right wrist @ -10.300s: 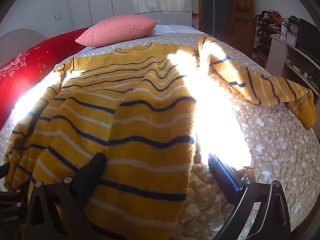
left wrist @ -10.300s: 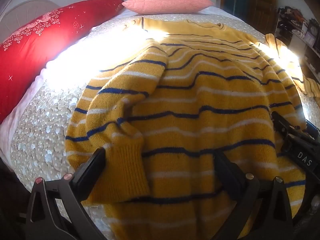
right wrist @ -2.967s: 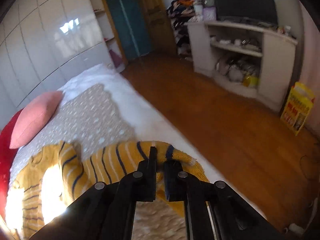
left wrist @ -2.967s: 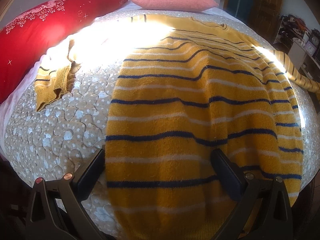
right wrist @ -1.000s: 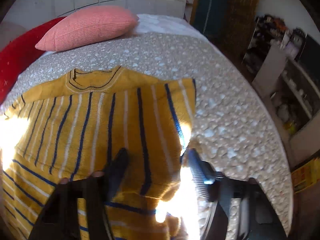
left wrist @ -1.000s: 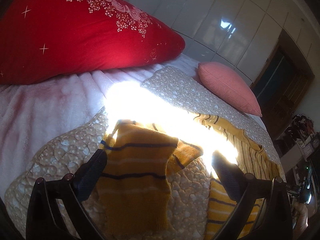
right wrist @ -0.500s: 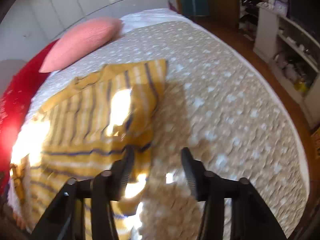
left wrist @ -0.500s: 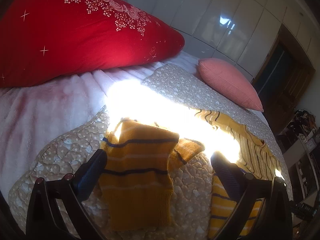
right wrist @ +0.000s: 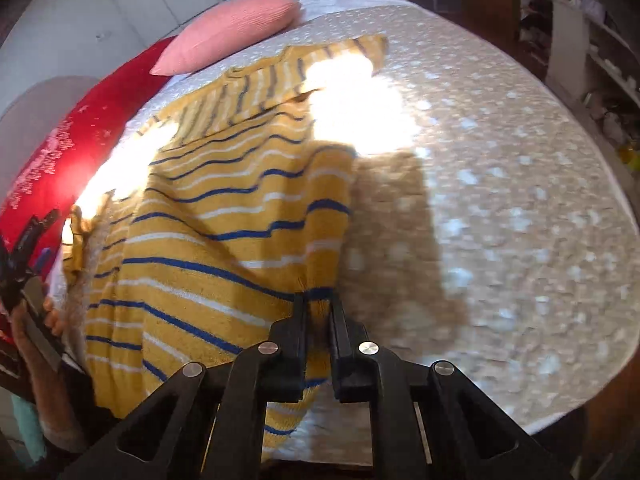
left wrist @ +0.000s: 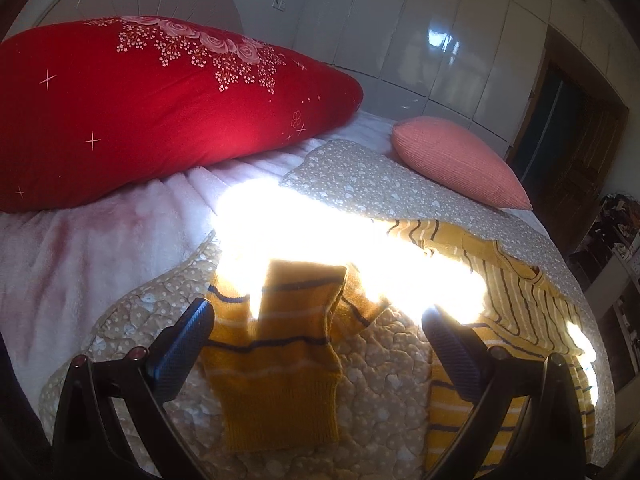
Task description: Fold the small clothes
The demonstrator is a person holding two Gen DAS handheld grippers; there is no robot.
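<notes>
Across the bed, a tan dotted quilt [right wrist: 500,208] carries the yellow striped sweater [right wrist: 224,236], spread flat over the quilt's left half with one sleeve folded across the chest near the collar. Far left, a big red pillow [left wrist: 152,104] lies beside a smaller pink pillow [left wrist: 456,160]. Near the left edge, the other sleeve [left wrist: 276,344] lies loose, cuff toward the camera, between the wide-apart fingers of the left gripper [left wrist: 316,332], touching nothing. Right gripper [right wrist: 318,308] is pinched onto the sweater's right hem edge, near side.
</notes>
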